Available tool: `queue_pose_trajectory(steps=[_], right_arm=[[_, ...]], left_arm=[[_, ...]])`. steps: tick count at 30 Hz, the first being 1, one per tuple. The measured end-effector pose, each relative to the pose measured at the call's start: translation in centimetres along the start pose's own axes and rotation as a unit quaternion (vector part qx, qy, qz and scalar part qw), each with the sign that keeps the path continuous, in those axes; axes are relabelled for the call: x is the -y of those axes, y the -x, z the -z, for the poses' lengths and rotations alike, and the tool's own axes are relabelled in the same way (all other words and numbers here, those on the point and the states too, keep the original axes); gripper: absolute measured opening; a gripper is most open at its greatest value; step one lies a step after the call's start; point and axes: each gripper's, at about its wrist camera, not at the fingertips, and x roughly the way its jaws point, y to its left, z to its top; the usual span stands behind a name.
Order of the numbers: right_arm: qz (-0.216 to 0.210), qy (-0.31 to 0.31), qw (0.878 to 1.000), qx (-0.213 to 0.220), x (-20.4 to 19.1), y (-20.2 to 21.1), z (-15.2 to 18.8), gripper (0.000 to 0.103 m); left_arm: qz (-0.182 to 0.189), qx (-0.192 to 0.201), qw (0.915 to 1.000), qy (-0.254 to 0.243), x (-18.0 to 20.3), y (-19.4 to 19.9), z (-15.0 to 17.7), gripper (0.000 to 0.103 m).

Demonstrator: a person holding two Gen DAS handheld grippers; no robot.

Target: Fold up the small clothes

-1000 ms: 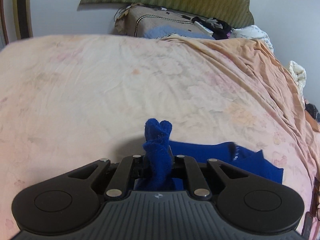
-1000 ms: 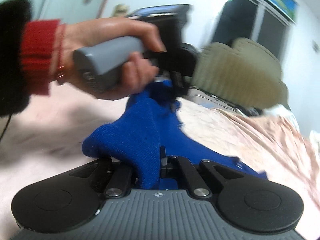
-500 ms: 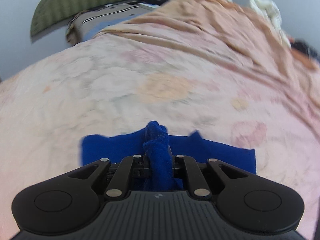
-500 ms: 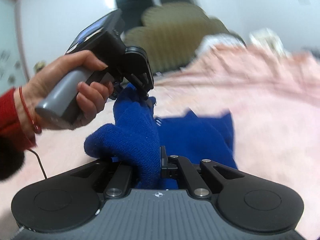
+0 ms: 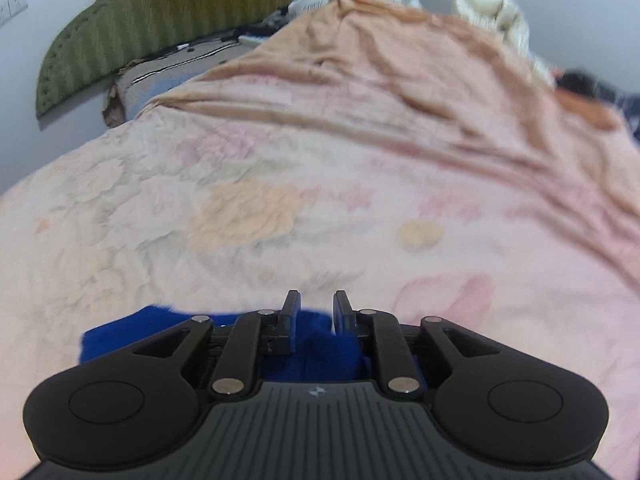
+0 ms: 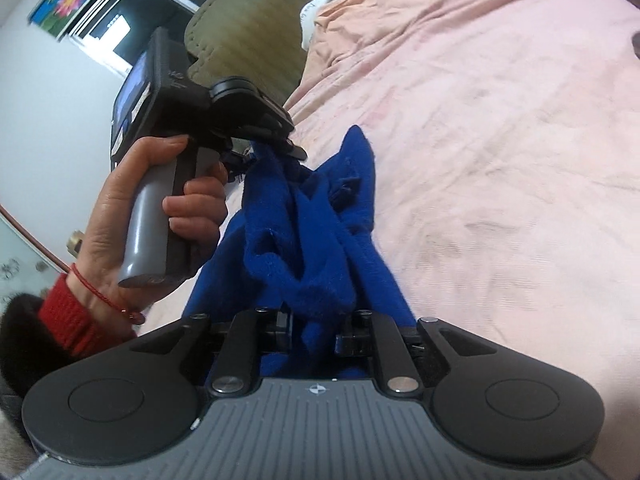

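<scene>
A small blue knit garment (image 6: pixel 312 236) lies bunched on the pink floral bedspread (image 6: pixel 500 140). In the left wrist view my left gripper (image 5: pixel 316 306) is open, its jaws apart, with the blue cloth (image 5: pixel 316 344) lying loose below and between them. In the right wrist view my right gripper (image 6: pixel 316 320) has its jaws parted around a thick fold of the garment. The left gripper (image 6: pixel 280 140) also shows there, held by a hand, touching the garment's far end.
A green padded headboard (image 5: pixel 160 20) stands at the far end of the bed. A pile of folded bedding (image 5: pixel 180 76) and white cloth (image 5: pixel 492 16) lie near it. A window (image 6: pixel 132 12) shows in the right wrist view.
My left gripper has opened and let go of the blue cloth, which dropped from between its jaws. My right gripper's jaws have spread wider. Both cameras have swung round.
</scene>
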Motion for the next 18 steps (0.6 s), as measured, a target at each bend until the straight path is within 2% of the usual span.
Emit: queue_pose_trajectory(steps=[2, 3, 4, 6, 7, 10, 13, 15, 18], right_arm=[[-0.006, -0.013, 1.000, 0.002, 0.6, 0.1, -0.5, 0.027], [-0.008, -0.018, 1.000, 0.004, 0.8, 0.2, -0.7, 0.027], [-0.010, -0.022, 1.000, 0.007, 0.9, 0.4, -0.7, 0.028], [-0.012, -0.023, 1.000, 0.010, 0.8, 0.3, -0.9, 0.029], [-0.012, -0.020, 1.000, 0.010, 0.8, 0.4, -0.9, 0.020], [0.002, -0.014, 1.000, 0.013, 0.6, 0.7, -0.8, 0.011], [0.000, -0.025, 1.000, 0.010, 0.7, 1.1, -0.7, 0.010], [-0.001, -0.022, 1.000, 0.011, 0.6, 1.5, -0.9, 0.009], [0.009, -0.022, 1.000, 0.004, 0.9, 1.3, -1.0, 0.009]], left_arm=[[0.025, 0.013, 0.9994, 0.023, -0.5, 0.5, -0.5, 0.028], [0.034, 0.022, 0.9987, 0.029, -0.7, 0.8, -0.7, 0.039], [0.038, 0.027, 0.9984, 0.030, -0.8, 1.1, -1.0, 0.057], [0.033, 0.047, 0.9979, 0.028, -0.9, 2.0, -1.2, 0.068], [0.025, 0.060, 0.9976, 0.022, -1.0, 2.5, -1.1, 0.068], [-0.031, 0.070, 0.9967, -0.027, -0.9, 3.7, -0.5, 0.068], [-0.069, 0.066, 0.9928, -0.072, -1.5, 4.7, 1.7, 0.068], [-0.078, 0.070, 0.9903, -0.092, -2.4, 5.7, 3.8, 0.073], [-0.089, 0.077, 0.9889, -0.090, -3.6, 7.0, 6.5, 0.076]])
